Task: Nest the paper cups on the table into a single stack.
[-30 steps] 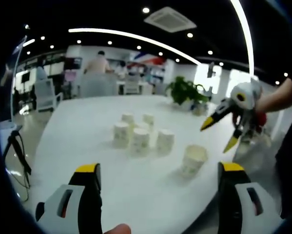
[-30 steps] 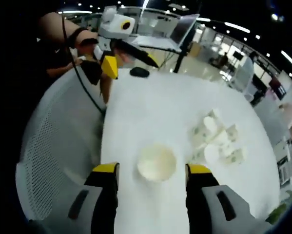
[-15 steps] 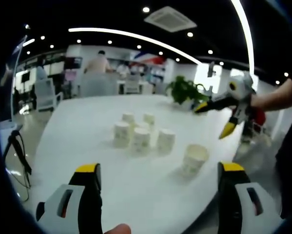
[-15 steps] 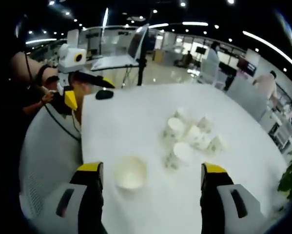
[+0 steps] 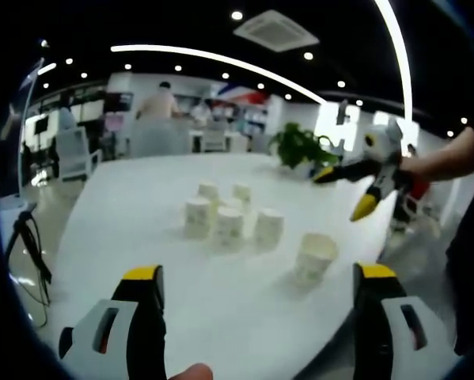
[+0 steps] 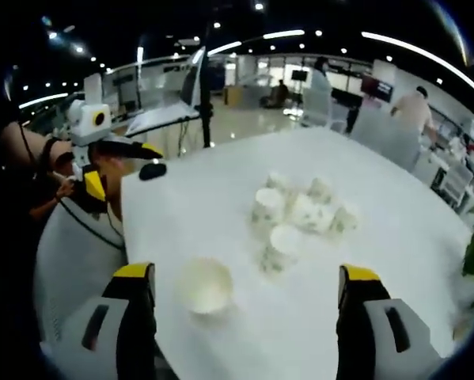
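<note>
In the left gripper view, the left gripper (image 5: 256,297) has its jaws wide apart at the bottom of the frame, holding nothing. The paper cups (image 5: 225,215) stand in a bunch in the middle of the white table (image 5: 126,214), and one cup (image 5: 315,257) sits alone at lower right. The right gripper (image 5: 343,190), at the right edge, has its jaws apart too.

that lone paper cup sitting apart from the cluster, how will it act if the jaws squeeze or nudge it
The lone cup stands mouth up and looks empty, so probably very light; a nudge would likely slide or tip it. Its thin paper wall would probably dent under a hard squeeze.
</note>
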A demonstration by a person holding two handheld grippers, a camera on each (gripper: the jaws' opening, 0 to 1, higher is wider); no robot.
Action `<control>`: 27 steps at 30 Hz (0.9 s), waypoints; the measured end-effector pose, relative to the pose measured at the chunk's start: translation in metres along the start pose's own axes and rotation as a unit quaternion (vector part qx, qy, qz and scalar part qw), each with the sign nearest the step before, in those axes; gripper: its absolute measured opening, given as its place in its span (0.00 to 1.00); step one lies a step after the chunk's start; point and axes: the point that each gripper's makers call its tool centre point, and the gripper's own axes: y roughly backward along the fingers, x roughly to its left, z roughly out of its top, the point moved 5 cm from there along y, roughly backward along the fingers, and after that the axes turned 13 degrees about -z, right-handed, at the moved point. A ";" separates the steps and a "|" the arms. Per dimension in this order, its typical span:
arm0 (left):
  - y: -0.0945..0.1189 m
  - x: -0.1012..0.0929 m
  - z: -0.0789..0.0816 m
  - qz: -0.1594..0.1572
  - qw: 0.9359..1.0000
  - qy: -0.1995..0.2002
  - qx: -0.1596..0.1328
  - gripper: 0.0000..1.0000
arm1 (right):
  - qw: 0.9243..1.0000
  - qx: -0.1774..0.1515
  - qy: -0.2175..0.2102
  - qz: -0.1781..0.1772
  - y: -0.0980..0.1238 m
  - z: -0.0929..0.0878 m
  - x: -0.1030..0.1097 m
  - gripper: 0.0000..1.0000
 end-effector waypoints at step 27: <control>-0.003 -0.001 -0.002 -0.002 1.000 0.004 0.003 1.00 | 0.979 -0.010 -0.195 -0.054 -0.030 -0.013 -0.048 0.90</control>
